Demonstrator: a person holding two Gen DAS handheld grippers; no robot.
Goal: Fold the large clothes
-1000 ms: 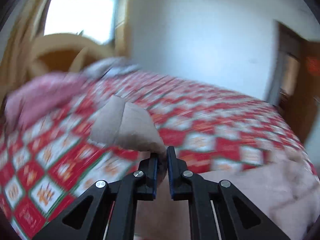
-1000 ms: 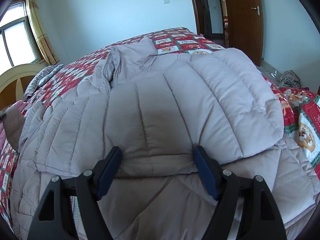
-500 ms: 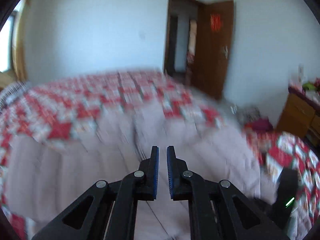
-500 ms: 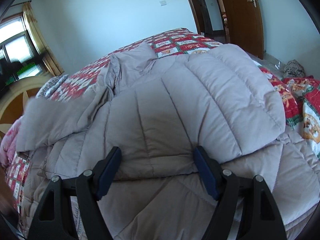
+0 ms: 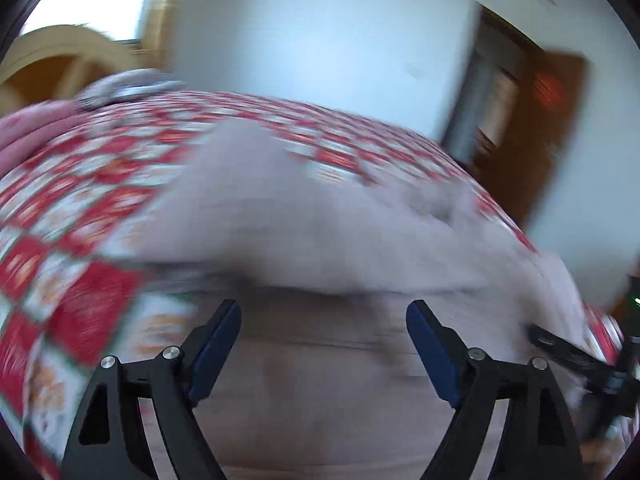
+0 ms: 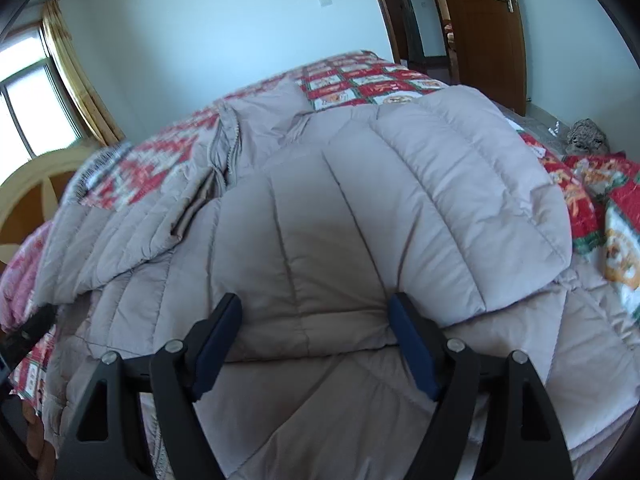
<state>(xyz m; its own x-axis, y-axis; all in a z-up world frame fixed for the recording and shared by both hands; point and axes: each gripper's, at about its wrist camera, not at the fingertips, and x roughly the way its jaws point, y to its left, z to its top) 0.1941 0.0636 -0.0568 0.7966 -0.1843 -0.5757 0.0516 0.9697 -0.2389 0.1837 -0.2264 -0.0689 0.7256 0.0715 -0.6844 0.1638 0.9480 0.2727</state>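
Note:
A large beige quilted down jacket lies on the bed with one side folded over its middle. Its left sleeve lies folded across the body. My right gripper is open, its jaws wide apart over the folded edge near the hem, holding nothing. In the blurred left wrist view the jacket fills the middle. My left gripper is open just above it, holding nothing.
The bed has a red, white and green patchwork quilt. A wooden headboard and window stand at the left. A brown door is at the right. A pink pillow lies near the headboard.
My left gripper carried the sleeve over the jacket's body, let it go and opened wide. The sleeve now lies folded on the jacket. The right gripper stayed open in place.

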